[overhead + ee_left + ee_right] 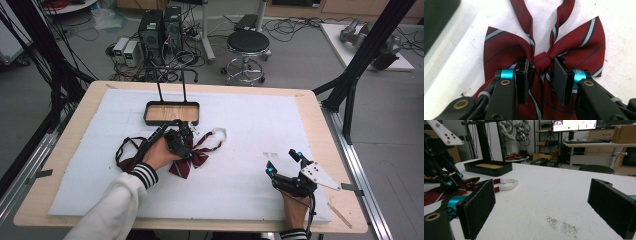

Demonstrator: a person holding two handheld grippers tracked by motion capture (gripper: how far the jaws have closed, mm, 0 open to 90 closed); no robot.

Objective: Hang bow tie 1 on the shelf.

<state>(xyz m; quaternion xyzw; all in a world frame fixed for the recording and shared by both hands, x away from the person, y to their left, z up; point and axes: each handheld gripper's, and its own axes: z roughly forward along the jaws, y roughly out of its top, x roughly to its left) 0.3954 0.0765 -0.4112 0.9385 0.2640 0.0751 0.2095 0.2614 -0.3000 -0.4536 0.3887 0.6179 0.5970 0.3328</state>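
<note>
The bow tie (544, 62) lies flat on the table (240, 165) (wings spread sideways). The left gripper (540, 67) jaws bracket its centre knot, narrowed, contact unclear. The right gripper (286, 164) jaws stand wide, empty, well apart.

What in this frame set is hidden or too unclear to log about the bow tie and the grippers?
- High view: bow tie knot, covered by the left gripper.
- Left gripper view: whether the pads press the knot; tails cut off by the top edge.
- Right gripper view: bow tie mostly behind the right gripper jaw.
</note>
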